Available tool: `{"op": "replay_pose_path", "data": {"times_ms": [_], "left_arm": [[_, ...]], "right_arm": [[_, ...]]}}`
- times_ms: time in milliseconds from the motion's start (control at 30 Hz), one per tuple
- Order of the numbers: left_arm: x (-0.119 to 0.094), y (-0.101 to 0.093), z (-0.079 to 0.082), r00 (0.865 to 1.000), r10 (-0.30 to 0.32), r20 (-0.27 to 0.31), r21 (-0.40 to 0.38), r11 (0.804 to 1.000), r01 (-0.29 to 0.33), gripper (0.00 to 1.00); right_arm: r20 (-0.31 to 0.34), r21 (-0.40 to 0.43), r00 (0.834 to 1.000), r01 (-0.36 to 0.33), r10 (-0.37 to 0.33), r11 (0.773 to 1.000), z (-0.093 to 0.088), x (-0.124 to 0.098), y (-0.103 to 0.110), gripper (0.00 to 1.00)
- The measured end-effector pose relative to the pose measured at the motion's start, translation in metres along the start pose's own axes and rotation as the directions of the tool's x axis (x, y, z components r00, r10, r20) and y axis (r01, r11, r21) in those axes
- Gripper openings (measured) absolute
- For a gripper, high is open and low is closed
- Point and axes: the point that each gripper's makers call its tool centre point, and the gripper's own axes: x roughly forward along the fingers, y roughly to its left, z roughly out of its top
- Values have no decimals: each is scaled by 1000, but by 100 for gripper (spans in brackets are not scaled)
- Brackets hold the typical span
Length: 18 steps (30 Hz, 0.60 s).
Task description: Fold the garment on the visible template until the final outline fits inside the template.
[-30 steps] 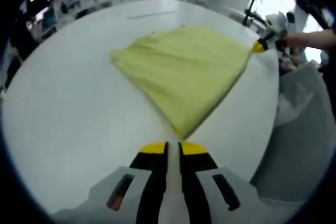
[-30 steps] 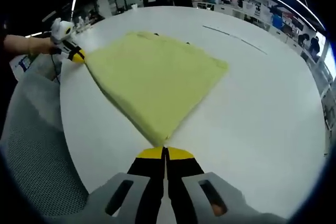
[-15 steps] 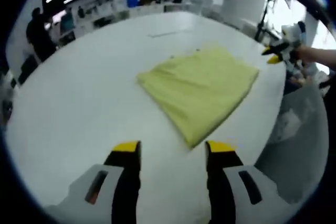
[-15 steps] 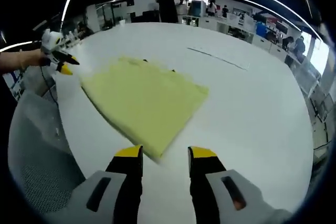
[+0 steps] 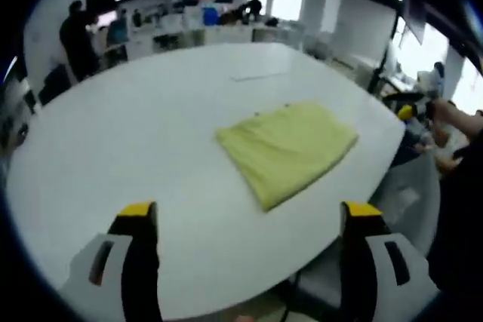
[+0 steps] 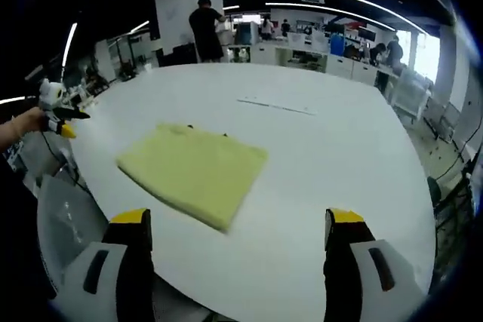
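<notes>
Above garment, both claws now wide.

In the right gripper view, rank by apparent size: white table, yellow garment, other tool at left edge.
1. White table
2. Yellow garment
3. Left tool, smallest, though it sits farther from the camera.

white round table, standing person

Bright ceiling strip lights, daylight glare at windows, soft motion blur, strong fisheye bending at edges.
</notes>
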Motion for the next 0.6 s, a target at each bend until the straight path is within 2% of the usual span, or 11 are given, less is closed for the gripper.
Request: {"op": "replay_pose_path", "data": {"times_ms": [100,300,433,600], "left_arm": [[-14,-11,-1,1000,-17,-6,-20,1000,17,99],[-45,-37,8,998,-53,22,-13,998,54,99],[-60,-47,17,997,-55,51,9,998,55,99],[-66,-49,17,997,-50,66,16,999,49,99]], "right_arm": [[30,3,1000,5,-6,1000,8,-19,3,100],[88,-22,995,-47,49,999,25,-51,23,100],[103,-40,993,-56,60,998,28,-67,34,100],[117,-31,991,-60,63,998,25,-72,37,100]]}}
